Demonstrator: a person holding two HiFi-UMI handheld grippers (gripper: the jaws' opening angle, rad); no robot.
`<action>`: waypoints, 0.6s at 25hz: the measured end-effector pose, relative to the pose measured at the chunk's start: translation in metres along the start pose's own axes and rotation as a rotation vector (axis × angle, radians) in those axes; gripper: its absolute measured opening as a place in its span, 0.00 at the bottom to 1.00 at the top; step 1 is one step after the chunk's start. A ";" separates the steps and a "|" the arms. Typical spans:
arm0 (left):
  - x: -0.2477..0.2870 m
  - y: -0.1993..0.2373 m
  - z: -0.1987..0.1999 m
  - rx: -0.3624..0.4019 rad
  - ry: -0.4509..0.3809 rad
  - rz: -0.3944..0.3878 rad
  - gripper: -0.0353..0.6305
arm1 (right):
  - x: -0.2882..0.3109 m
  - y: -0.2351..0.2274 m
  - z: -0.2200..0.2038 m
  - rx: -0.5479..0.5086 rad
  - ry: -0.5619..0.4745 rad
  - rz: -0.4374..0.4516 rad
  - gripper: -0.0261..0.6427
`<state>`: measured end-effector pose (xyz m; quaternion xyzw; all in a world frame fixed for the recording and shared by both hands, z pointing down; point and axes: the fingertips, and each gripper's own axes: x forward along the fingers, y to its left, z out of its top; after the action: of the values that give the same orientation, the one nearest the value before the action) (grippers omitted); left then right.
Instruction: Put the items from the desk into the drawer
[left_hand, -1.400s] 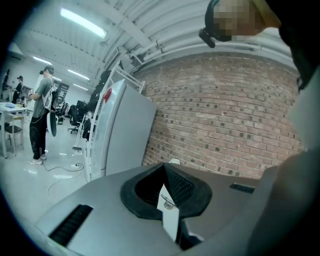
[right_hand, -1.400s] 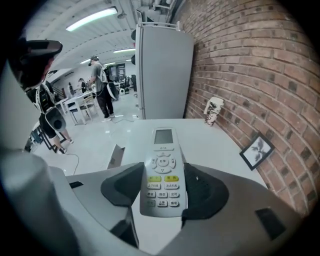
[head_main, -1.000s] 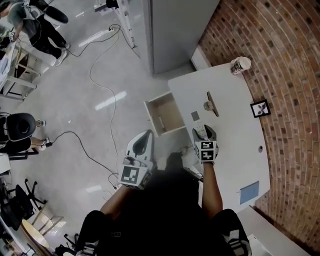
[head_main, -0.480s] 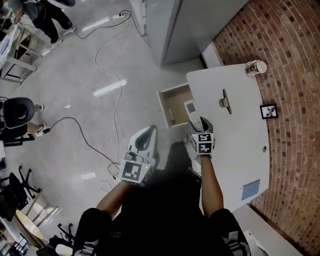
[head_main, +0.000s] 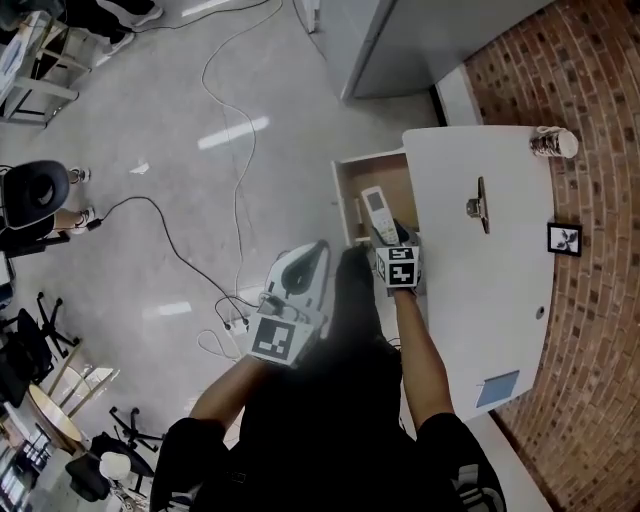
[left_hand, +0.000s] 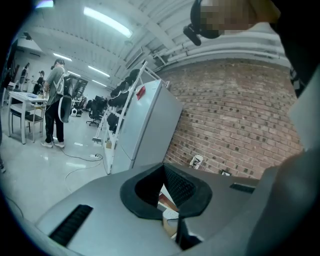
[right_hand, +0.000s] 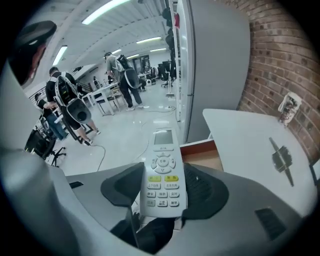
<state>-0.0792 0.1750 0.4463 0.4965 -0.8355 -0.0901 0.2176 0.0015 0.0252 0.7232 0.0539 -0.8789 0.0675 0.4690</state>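
My right gripper (right_hand: 163, 189) is shut on a white remote control (right_hand: 162, 172), gripping its lower half, keypad up. In the head view the remote (head_main: 377, 213) hangs over the front part of the open wooden drawer (head_main: 352, 187), held by the right gripper (head_main: 389, 238) beside the white desk (head_main: 480, 290). The drawer (right_hand: 203, 154) shows just past the remote's tip. My left gripper (head_main: 308, 258) hangs left of the drawer over the floor, jaws together and holding nothing; in its own view the left gripper (left_hand: 172, 212) faces the desk.
On the desk are a paper cup (head_main: 553, 143), a dark narrow object (head_main: 481, 204), a small framed picture (head_main: 564, 238) and a blue card (head_main: 497, 388). A grey cabinet (head_main: 420, 40) stands behind the drawer. Cables (head_main: 225, 130) cross the floor. People (right_hand: 122, 80) stand far off.
My right gripper has carried the remote from the desk's edge out over the open drawer. The left gripper stayed shut at my side.
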 end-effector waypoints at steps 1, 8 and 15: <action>0.006 0.003 -0.004 0.000 0.009 0.006 0.05 | 0.011 -0.001 -0.006 0.007 0.018 0.007 0.41; 0.042 0.010 -0.036 -0.026 0.044 0.047 0.05 | 0.073 -0.019 -0.046 0.064 0.112 0.022 0.41; 0.067 0.029 -0.091 -0.096 0.096 0.096 0.05 | 0.133 -0.034 -0.071 0.096 0.162 0.013 0.41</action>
<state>-0.0887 0.1371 0.5561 0.4486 -0.8418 -0.0956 0.2848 -0.0087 -0.0006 0.8754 0.0650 -0.8341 0.1168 0.5352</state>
